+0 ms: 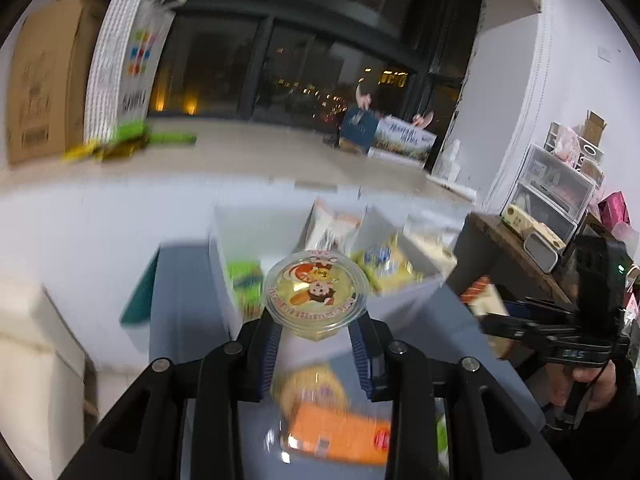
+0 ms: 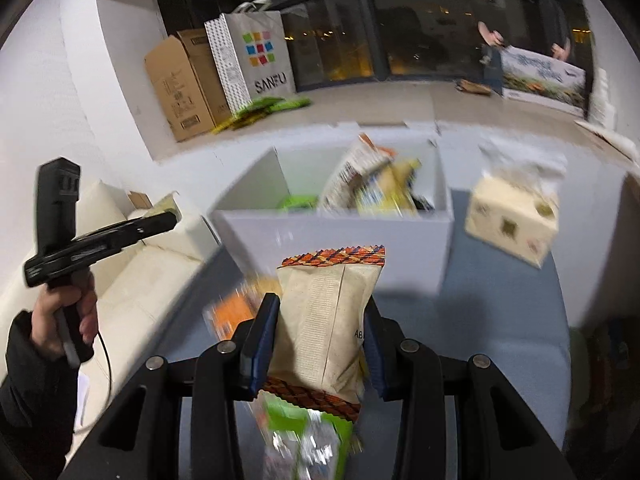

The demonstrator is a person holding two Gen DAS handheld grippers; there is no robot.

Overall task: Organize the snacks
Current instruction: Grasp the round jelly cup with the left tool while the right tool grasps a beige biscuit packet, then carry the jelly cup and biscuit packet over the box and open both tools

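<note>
My left gripper is shut on a round jelly cup with a cartoon lid, held above the blue table. My right gripper is shut on a beige snack packet with orange patterned ends, upright between the pads. Ahead of both stands a white box holding several snack bags. An orange packet and a green packet lie blurred on the table below the grippers. The right gripper shows at the right edge of the left wrist view, the left one at the left of the right wrist view.
A cream tissue pack sits right of the white box. A cream sofa lies left of the table. A cardboard box and a paper bag stand on the floor by the dark windows. Shelves with clutter are at the right.
</note>
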